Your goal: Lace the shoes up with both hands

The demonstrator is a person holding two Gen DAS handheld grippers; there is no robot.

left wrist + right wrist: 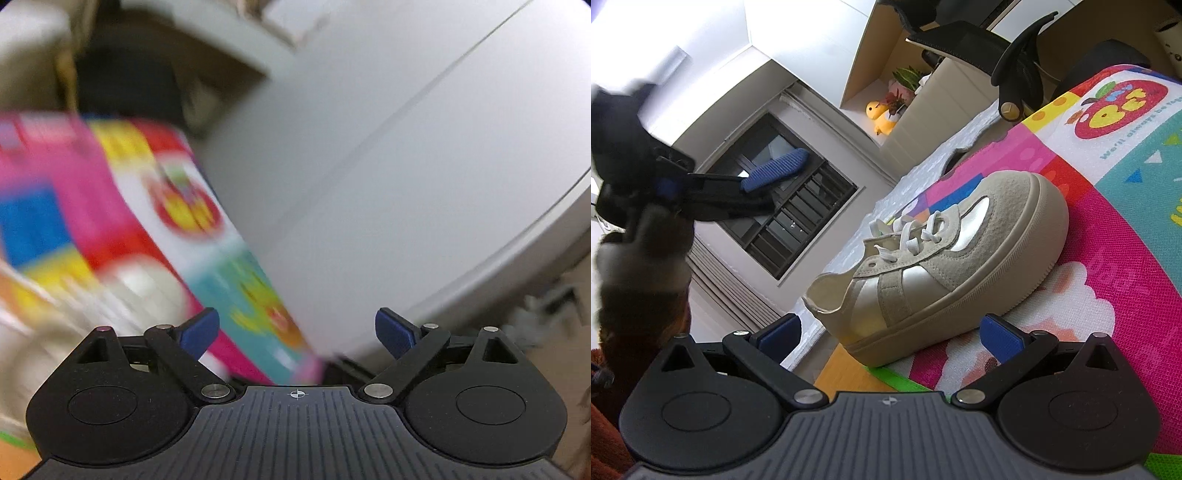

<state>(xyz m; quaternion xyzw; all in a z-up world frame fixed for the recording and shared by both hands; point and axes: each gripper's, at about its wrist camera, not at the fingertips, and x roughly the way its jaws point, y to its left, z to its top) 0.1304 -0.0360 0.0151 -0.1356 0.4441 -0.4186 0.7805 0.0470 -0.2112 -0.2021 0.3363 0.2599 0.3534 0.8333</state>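
1. The shoe [942, 266] sits on the mat [1126, 258], toe away from the right gripper [890, 334] and collar towards it. White laces [916, 232] cross the lower eyelets; the top eyelets nearest the collar look empty.
2. The right gripper hangs just behind the heel with its jaws spread wide, nothing between them.
3. The left gripper [297, 332] is also released and empty. Its own view is blurred, showing only the mat and a pale wall, not the shoe; from the right view it hovers up and well to the side of the shoe.
4. I think the step in hand is reaching for a loose lace end, though I cannot make out where the ends lie.
5. To do it well, bring the left gripper back over the tongue first, then pinch the lace near its tip.
6. Use the right gripper to steady the shoe, since it may slide on the mat.
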